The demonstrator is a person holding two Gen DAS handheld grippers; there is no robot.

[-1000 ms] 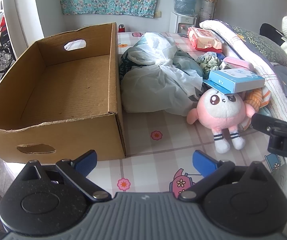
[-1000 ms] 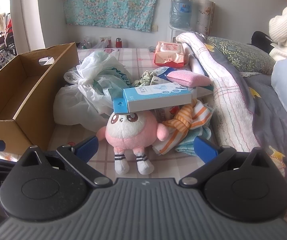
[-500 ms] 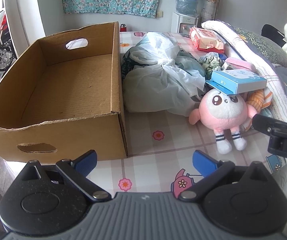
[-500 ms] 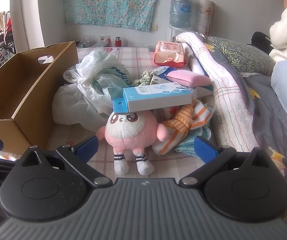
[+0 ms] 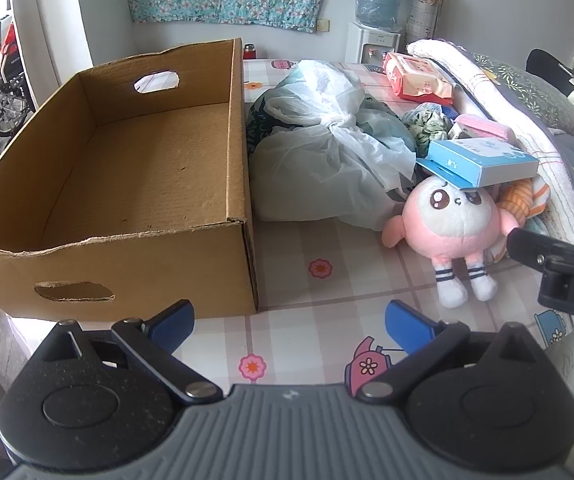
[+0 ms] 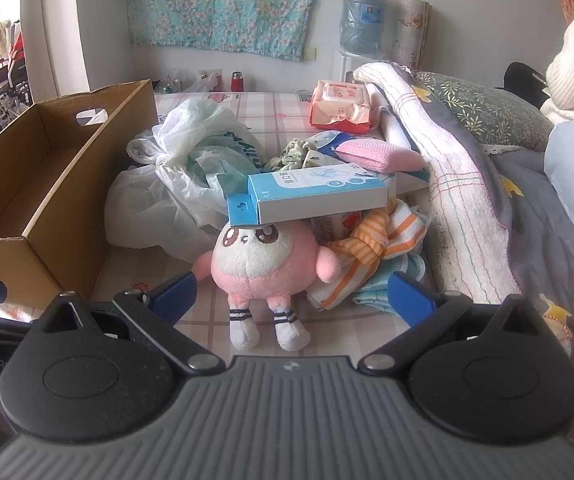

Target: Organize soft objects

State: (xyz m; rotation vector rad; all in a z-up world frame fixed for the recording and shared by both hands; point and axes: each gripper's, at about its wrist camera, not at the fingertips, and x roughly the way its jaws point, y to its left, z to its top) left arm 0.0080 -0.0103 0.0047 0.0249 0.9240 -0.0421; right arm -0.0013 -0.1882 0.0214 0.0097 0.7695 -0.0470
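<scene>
Round pink plush toy (image 6: 261, 266) sits upright beside empty cardboard box (image 5: 135, 184).

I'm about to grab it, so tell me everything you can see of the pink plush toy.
The pink plush toy is round and soft, with a white face, big brown eyes, stubby pink arms and white feet in striped socks. It sits upright on the checked sheet, facing the right tool. A blue and white carton rests on its head; striped cloth touches one side.
</scene>
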